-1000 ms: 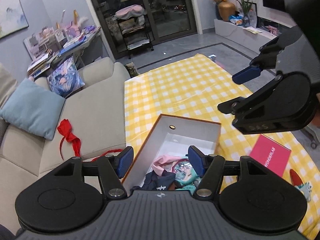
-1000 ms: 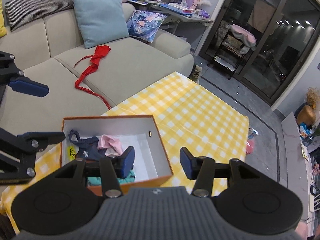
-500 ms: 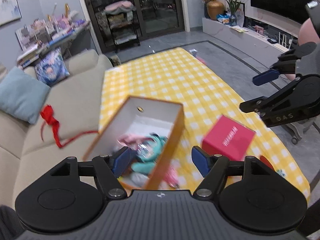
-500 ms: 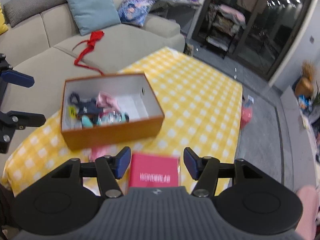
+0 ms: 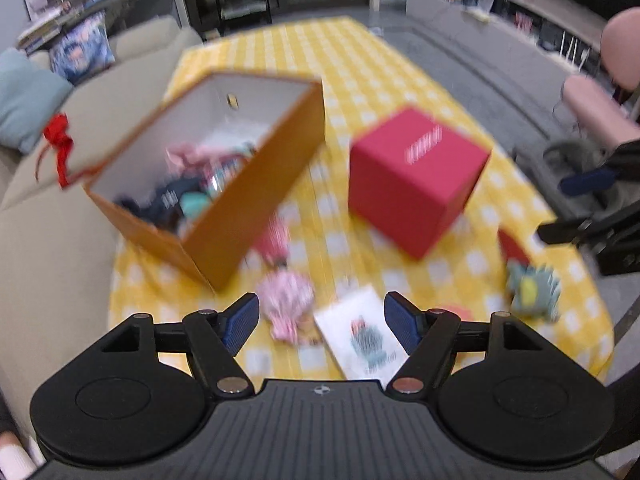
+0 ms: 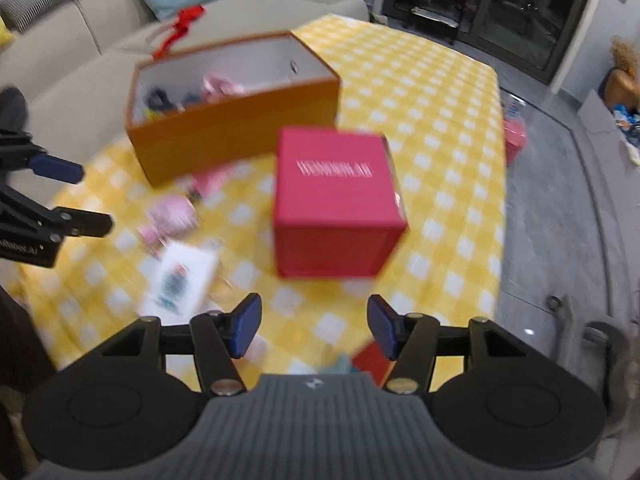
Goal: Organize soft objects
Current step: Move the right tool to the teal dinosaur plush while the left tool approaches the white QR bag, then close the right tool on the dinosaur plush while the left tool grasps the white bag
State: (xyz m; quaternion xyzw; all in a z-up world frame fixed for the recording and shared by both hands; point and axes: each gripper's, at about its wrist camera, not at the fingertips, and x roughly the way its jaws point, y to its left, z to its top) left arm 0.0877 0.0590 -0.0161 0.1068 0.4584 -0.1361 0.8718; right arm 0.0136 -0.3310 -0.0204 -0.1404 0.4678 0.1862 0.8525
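Observation:
An open orange box (image 5: 256, 184) (image 6: 236, 132) stands on the yellow checked table and holds several soft items, pink, navy and teal. A pink soft toy (image 5: 286, 300) (image 6: 172, 212) lies on the cloth in front of it, beside a white card (image 5: 362, 336) (image 6: 180, 280). A teal plush (image 5: 532, 288) lies at the right. My left gripper (image 5: 322, 322) is open and empty, just above the pink toy and the card. My right gripper (image 6: 314, 330) is open and empty, near the table's front edge. Both views are blurred.
A closed red box (image 5: 416, 176) (image 6: 336, 200) stands right of the orange box. A beige sofa (image 5: 48, 232) with cushions and a red ribbon (image 5: 58, 144) runs along the table's left side. Grey floor (image 6: 560, 220) lies beyond the right edge.
Both grippers have pulled back from over the orange box toward the table's near end. The red box, pink toy, card and teal plush have come into view. Both stay open.

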